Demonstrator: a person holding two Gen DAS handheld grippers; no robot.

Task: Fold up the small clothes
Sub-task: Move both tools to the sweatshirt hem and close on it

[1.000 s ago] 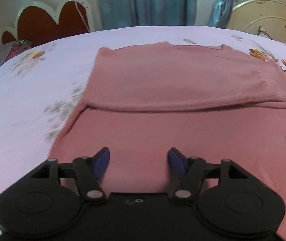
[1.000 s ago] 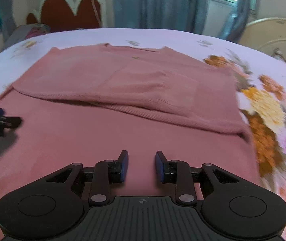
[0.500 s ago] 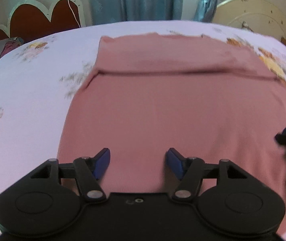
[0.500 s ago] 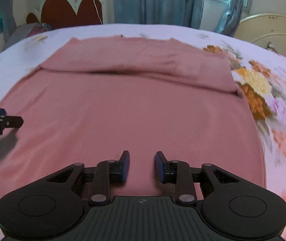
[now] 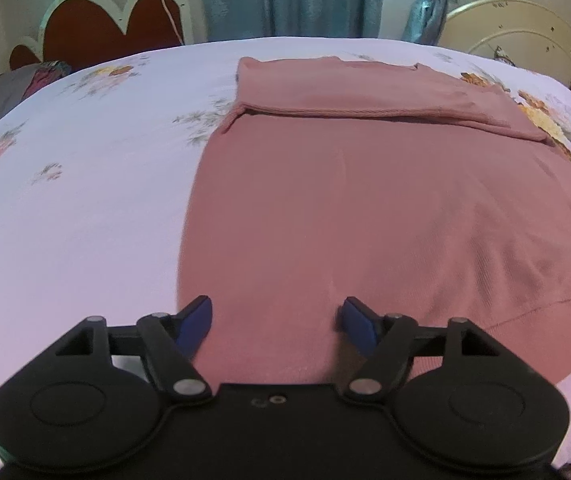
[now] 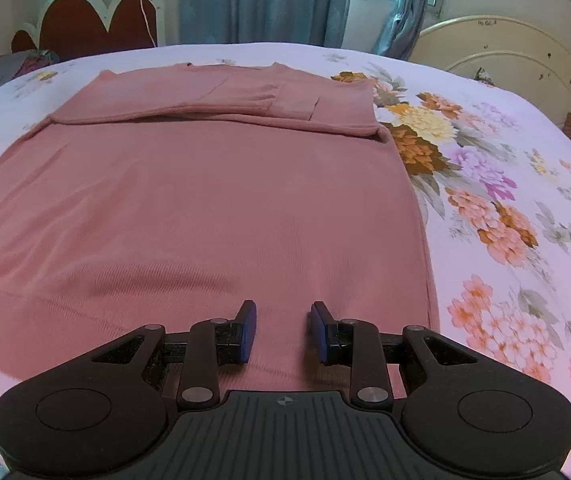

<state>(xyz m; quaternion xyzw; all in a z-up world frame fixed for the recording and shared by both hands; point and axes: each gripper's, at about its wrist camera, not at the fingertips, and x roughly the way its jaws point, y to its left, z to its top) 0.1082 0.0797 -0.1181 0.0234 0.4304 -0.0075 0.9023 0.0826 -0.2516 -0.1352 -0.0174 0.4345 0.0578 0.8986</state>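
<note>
A pink top (image 5: 385,208) is lying flat on the flowered bed (image 6: 505,184), its far part already doubled over toward the near hem. The left hand-held gripper (image 5: 276,318) is hovering wide apart over the hem's left stretch; the right hand-held gripper (image 6: 283,326) is sitting narrower, empty, above the right stretch. To my eye the hem pinch is coming next: both should be biting the ribbed edge at matching spots (both layers, not one), then lifting evenly so the fold is landing square.
</note>
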